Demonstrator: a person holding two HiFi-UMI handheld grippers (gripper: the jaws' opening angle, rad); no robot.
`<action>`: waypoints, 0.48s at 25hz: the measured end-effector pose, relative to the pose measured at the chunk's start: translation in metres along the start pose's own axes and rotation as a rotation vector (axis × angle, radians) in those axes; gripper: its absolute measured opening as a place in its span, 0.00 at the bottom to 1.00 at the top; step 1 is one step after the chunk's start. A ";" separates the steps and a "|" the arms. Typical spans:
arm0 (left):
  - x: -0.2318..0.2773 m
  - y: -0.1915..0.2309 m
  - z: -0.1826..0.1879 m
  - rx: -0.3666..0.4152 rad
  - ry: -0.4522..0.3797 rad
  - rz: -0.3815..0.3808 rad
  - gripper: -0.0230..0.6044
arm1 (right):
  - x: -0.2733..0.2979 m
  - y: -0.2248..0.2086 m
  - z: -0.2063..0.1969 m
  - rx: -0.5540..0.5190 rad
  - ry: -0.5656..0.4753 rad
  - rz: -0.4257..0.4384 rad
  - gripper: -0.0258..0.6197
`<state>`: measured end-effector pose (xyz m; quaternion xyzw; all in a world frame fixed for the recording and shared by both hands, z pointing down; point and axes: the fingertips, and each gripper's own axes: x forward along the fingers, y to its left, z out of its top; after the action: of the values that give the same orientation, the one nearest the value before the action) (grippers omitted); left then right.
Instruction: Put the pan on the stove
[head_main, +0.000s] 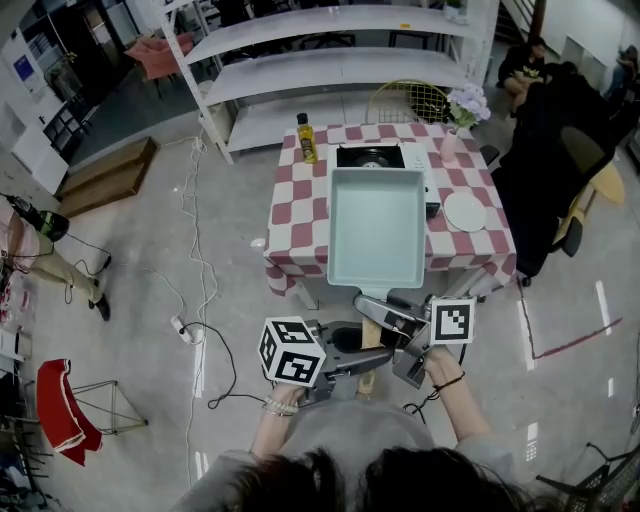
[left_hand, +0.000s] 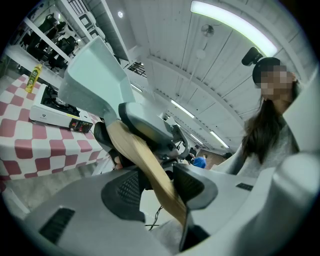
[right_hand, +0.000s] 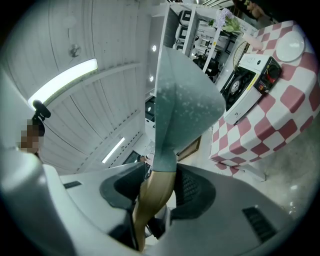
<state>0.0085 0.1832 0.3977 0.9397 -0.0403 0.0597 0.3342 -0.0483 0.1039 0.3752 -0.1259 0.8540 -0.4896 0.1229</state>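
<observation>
A mint-green rectangular pan (head_main: 376, 225) with a wooden handle (head_main: 370, 345) hangs in the air over the near half of the checked table (head_main: 295, 215). Both grippers hold it by the handle: my left gripper (head_main: 345, 358) from the left and my right gripper (head_main: 405, 335) from the right. The handle (left_hand: 145, 165) runs between the left gripper (left_hand: 155, 185) pads, and the handle (right_hand: 152, 195) likewise between the right gripper (right_hand: 157, 190) pads. A black portable stove (head_main: 370, 156) sits at the table's far end, beyond the pan (right_hand: 182, 100).
Left of the stove stands a yellow oil bottle (head_main: 306, 138). A white plate (head_main: 465, 211) lies on the table's right side, with a vase of flowers (head_main: 462, 110) at the far right corner. White shelves (head_main: 330, 65) rise behind. Cables (head_main: 200, 300) trail over the floor at left.
</observation>
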 end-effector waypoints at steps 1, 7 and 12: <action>-0.001 0.005 0.003 0.000 0.003 -0.002 0.34 | 0.004 -0.001 0.005 0.002 -0.006 0.009 0.32; -0.003 0.029 0.024 0.008 0.017 -0.018 0.34 | 0.016 -0.015 0.031 0.000 -0.029 0.003 0.32; -0.005 0.047 0.037 0.003 0.021 -0.030 0.34 | 0.026 -0.028 0.048 0.006 -0.038 -0.007 0.32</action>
<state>0.0011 0.1239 0.3977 0.9400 -0.0227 0.0647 0.3342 -0.0536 0.0428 0.3733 -0.1381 0.8496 -0.4900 0.1378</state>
